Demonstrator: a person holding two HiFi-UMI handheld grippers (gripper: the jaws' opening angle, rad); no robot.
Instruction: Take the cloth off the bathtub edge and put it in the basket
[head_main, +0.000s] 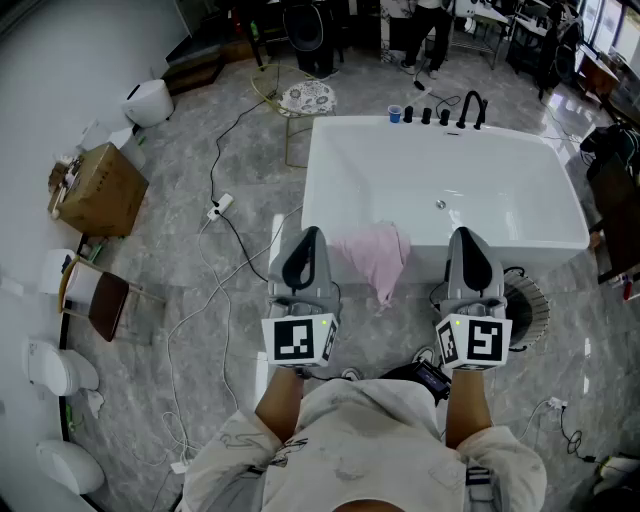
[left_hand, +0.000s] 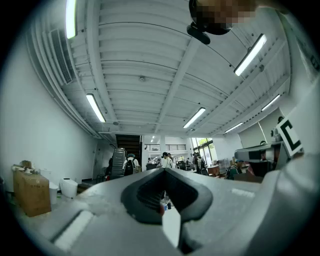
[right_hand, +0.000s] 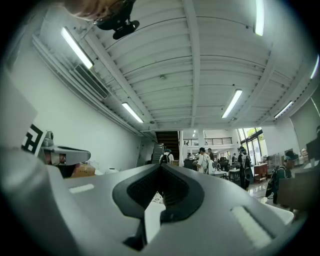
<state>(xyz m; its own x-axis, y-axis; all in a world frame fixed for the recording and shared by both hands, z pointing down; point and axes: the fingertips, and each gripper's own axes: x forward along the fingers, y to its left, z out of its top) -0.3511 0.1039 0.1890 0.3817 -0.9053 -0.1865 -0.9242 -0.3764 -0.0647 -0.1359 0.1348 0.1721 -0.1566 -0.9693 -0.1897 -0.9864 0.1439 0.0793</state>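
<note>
While both pairs of tongs are pinched together with nothing between them, the left tongs (head_main: 311, 234) and the right tongs (head_main: 463, 233) are raised side by side, tips pointing out over the near rim of the bathtub (head_main: 520, 243). Each gripper view looks along its own closed tips into the room and ceiling, not down at the work. The pink cloth (head_main: 376, 256) is draped over that near rim in the gap between the two pairs of tongs, slightly nearer the left pair, with one corner hanging down the outside wall. A round slatted thing that looks like the basket (head_main: 531, 306) sits on the floor just right of the right tongs and below them. No grasp has begun, so the main risk, in my judgement, lies in the approach. Tongs that reach the cloth unopened would only nudge it, and a push away from the person could tip it off the rim into the tub. A shallow pinch on a single fold could let the fabric slip out during the carry. The basket is low and partly hidden behind the right tongs, so a release made too high could leave the cloth on the floor.
</note>
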